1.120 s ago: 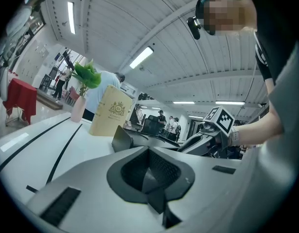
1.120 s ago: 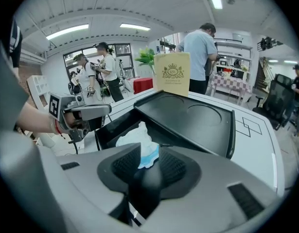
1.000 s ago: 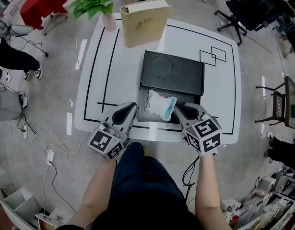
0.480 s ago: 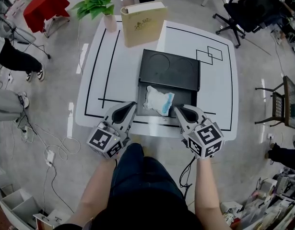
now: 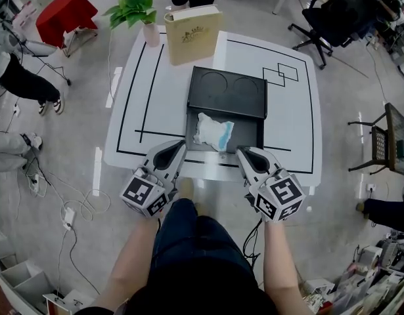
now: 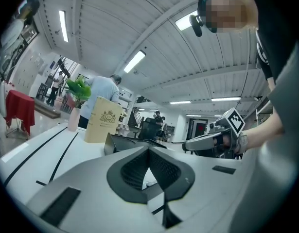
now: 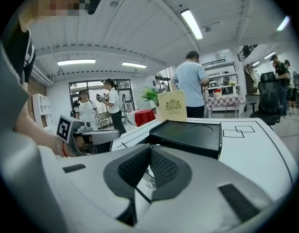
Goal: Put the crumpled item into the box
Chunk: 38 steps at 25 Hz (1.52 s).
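Note:
A crumpled white and blue item point(image 5: 213, 131) lies in the tray of the open black box point(image 5: 257, 135), whose lid point(image 5: 226, 90) is folded back behind it. My left gripper point(image 5: 177, 147) is at the table's near edge, left of the box, shut and empty. My right gripper point(image 5: 244, 153) is at the box's near right corner, shut with nothing in it and apart from the item. In the left gripper view the jaws point(image 6: 149, 151) meet and the right gripper point(image 6: 189, 144) shows beyond. The right gripper view shows its shut jaws point(image 7: 149, 149) with the box point(image 7: 188, 135) ahead.
The white table point(image 5: 142, 77) bears black line markings. An upright tan book point(image 5: 192, 35) and a potted plant point(image 5: 137, 5) stand at its far edge. An office chair point(image 5: 333, 12), a red stool point(image 5: 60, 12) and floor cables point(image 5: 64, 202) surround it. People stand nearby.
Both grippers have drawn back toward me from the box. The right one, earlier touching the crumpled item, is now apart from it; the item stays in the tray.

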### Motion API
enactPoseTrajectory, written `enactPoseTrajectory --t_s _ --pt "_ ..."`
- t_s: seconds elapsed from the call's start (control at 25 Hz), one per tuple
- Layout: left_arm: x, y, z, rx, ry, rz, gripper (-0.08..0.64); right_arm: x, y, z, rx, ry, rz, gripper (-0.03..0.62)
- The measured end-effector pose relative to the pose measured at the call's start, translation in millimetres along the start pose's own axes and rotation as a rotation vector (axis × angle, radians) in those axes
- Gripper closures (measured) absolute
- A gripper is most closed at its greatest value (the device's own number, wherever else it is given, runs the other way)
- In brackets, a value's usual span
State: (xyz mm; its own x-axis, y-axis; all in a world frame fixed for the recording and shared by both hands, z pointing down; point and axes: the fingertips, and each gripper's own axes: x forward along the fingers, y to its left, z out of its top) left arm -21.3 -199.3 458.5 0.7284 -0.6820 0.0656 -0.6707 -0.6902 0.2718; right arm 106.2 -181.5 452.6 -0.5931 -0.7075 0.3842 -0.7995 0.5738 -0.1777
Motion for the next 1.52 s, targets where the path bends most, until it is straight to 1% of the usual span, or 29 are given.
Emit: enactPoseTrajectory --t_s 0.44,0.76,0.92,1.24,1.52 --pt "-17 -33 7 0.025 -0.021 0.009 0.548 -32 23 2 -0.018 -0.074 0.002 0.588" --pt "-28 -40 15 0.038 -0.042 0.023 0.548 -44 32 10 -0.018 -0.117 0.001 0.588" --pt "-31 -43 20 0.044 -0.047 0.027 0.548 -53 34 16 -0.029 -0.147 -0.020 0.588" --pt "-36 -54 35 0.066 -0.070 0.011 0.548 -71 32 27 -0.048 -0.212 -0.079 0.588" --pt "-41 -61 53 0.086 -0.088 0.015 0.548 -86 32 42 -0.063 -0.260 -0.104 0.588"
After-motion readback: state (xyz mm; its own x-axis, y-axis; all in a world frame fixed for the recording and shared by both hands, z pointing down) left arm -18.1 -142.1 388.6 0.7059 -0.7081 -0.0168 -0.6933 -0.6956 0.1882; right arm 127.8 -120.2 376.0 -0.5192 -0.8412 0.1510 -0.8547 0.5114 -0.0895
